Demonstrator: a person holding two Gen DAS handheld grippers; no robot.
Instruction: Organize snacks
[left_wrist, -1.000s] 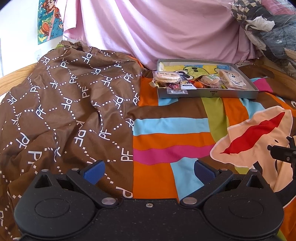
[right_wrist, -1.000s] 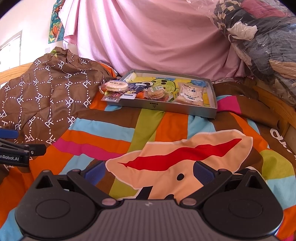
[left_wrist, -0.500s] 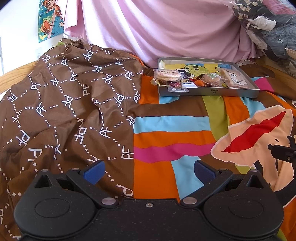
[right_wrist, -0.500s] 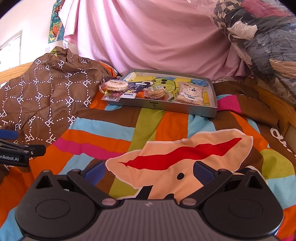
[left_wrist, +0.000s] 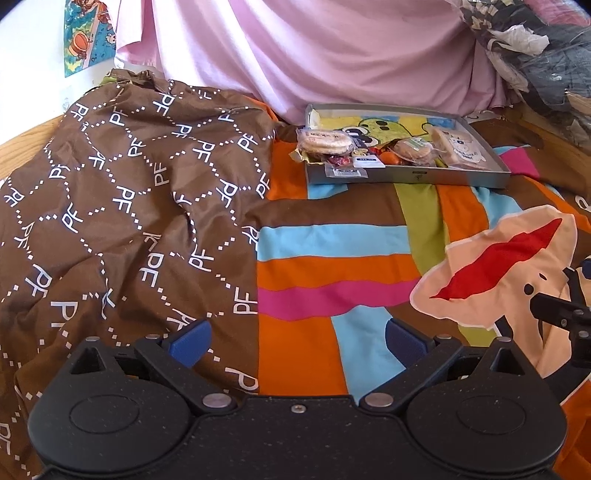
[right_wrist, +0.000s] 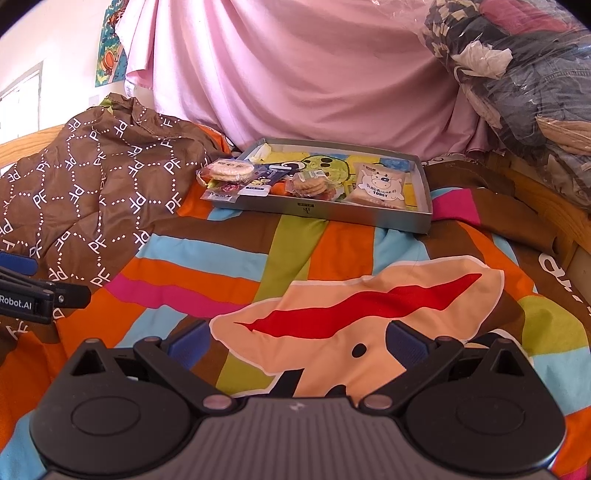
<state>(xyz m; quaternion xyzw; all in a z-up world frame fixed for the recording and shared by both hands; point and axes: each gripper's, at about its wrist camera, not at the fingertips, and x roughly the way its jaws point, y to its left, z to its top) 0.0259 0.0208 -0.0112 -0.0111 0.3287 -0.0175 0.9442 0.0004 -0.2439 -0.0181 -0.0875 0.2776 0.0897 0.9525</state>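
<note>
left wrist: left gripper (left_wrist: 297, 341) hovered over bedspread (left_wrist: 332, 273), jaws wide apart, empty. grey tray (left_wrist: 406, 173) lay far ahead on bedspread, holding snacks: cookie pack (left_wrist: 325, 142) hung over left rim, toast pack (left_wrist: 461, 147) at right. small packets between, labels too blurred to read. brown cloth (left_wrist: 122, 206) lay left of tray.

right wrist: right gripper (right_wrist: 295, 341) low over bedspread (right_wrist: 332, 266), jaws apart, empty. tray (right_wrist: 332, 214) ahead, well apart. cookie pack (right_wrist: 227, 171) on near-left corner, toast pack (right_wrist: 378, 184) at right. left gripper (right_wrist: 33, 291) at left edge.

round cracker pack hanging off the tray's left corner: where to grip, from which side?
Judging by its pose, pinch the overhanging wrapper edge of the cracker pack from the left, outside the tray. That end juts past the rim with open bedspread beside it; the other end butts against other snacks. Both grippers are open.
</note>
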